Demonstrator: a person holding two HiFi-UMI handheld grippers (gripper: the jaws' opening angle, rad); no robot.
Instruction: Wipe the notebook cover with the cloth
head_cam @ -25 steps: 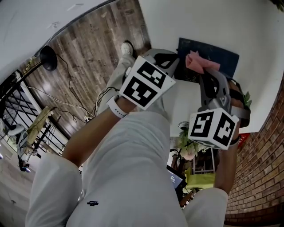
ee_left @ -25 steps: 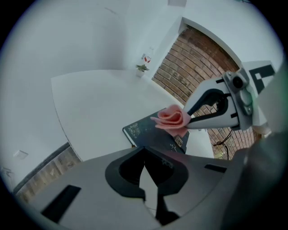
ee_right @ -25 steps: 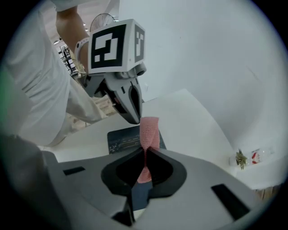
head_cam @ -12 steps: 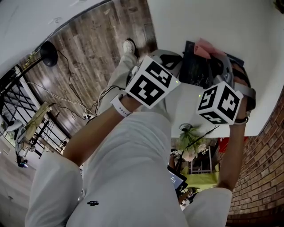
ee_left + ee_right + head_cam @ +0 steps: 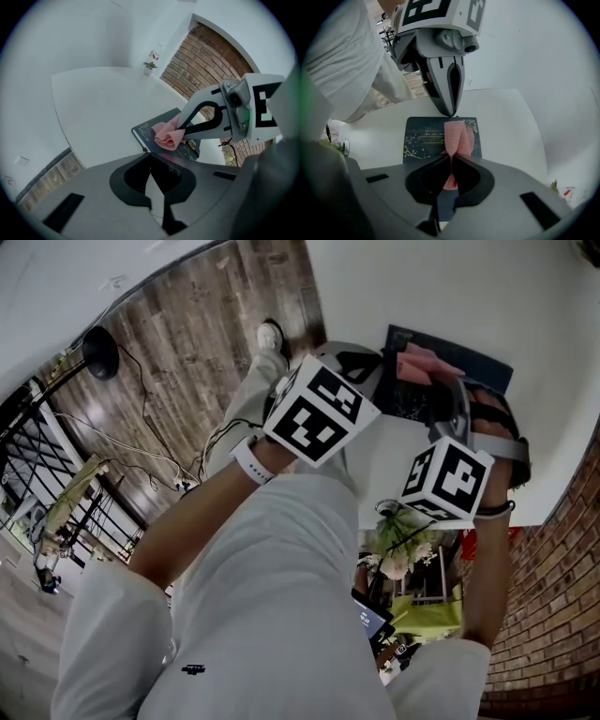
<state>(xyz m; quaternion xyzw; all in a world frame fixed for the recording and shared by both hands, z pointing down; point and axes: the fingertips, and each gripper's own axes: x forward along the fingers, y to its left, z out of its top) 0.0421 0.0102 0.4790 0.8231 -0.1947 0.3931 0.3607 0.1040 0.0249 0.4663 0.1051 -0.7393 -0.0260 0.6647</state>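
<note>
A dark blue notebook point(image 5: 436, 136) with gold print lies flat on the white table point(image 5: 103, 103). My right gripper point(image 5: 451, 157) is shut on a pink cloth point(image 5: 457, 136), which rests folded on the right part of the cover. In the left gripper view the cloth point(image 5: 168, 136) hangs from the right gripper point(image 5: 180, 127) onto the notebook point(image 5: 145, 131). My left gripper point(image 5: 451, 111) is shut with nothing in it, and its tip touches the notebook's edge. In the head view both the cloth point(image 5: 419, 367) and the notebook point(image 5: 469, 357) show past the marker cubes.
The table's curved edge point(image 5: 347, 381) is close to the notebook, with wooden floor point(image 5: 206, 343) beyond it. A small potted plant point(image 5: 150, 66) stands at the table's far side by a brick wall point(image 5: 206, 61). Flowers point(image 5: 398, 540) sit below the table edge.
The right gripper pushed the cloth away across the cover, then drew it back toward me. The left gripper stayed at the notebook's edge.
</note>
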